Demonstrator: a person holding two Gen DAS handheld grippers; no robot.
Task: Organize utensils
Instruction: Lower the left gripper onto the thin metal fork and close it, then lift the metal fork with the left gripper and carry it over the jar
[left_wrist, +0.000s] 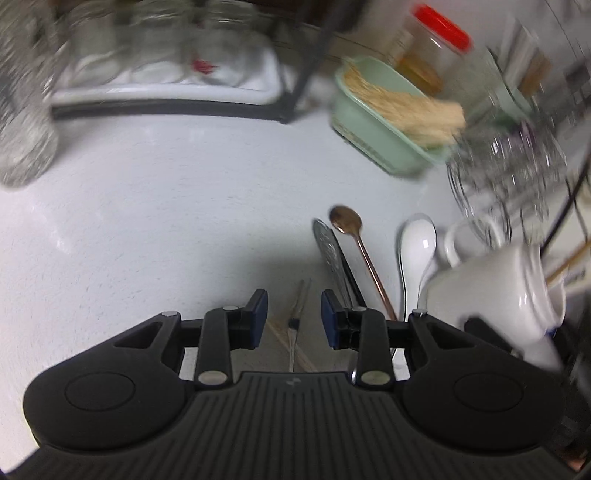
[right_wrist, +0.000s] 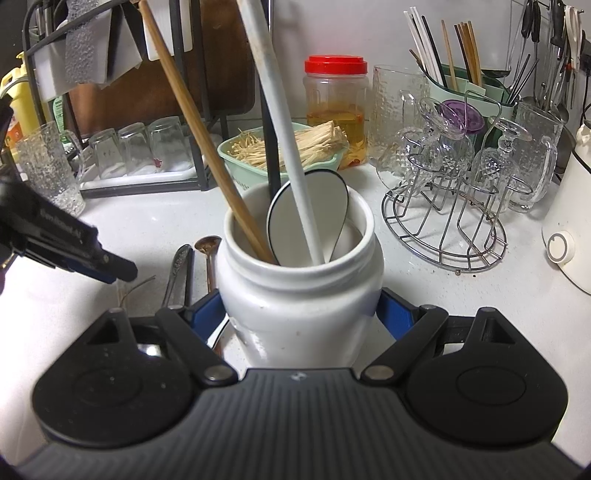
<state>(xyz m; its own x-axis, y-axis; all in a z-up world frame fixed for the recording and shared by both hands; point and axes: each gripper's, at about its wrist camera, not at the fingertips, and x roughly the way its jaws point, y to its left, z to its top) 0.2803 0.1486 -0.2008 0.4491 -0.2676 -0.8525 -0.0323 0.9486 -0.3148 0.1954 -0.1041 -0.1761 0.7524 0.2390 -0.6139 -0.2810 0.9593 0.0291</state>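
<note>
My right gripper (right_wrist: 301, 314) is shut on a white ceramic jar (right_wrist: 299, 288), its blue pads pressed to the jar's two sides. The jar holds wooden chopsticks (right_wrist: 199, 129), a long white handle (right_wrist: 280, 122) and a black-rimmed white spoon (right_wrist: 314, 206). My left gripper (left_wrist: 294, 317) is open and hangs over the counter left of the jar (left_wrist: 509, 295), nothing between its pads. Under it lie a thin metal utensil (left_wrist: 297, 314) and pale sticks (left_wrist: 284, 339). Beside them lie an embossed metal handle (left_wrist: 328, 251), a copper spoon (left_wrist: 347, 221) and a white ceramic spoon (left_wrist: 417, 240).
A green basket of thin sticks (right_wrist: 284, 147) sits behind the jar, with a red-lidded jar (right_wrist: 336, 107) beyond. A wire stand of upturned glasses (right_wrist: 443, 206) is at the right, a white appliance (right_wrist: 569, 221) at the far right. A rack of tumblers (right_wrist: 136, 147) stands at the left.
</note>
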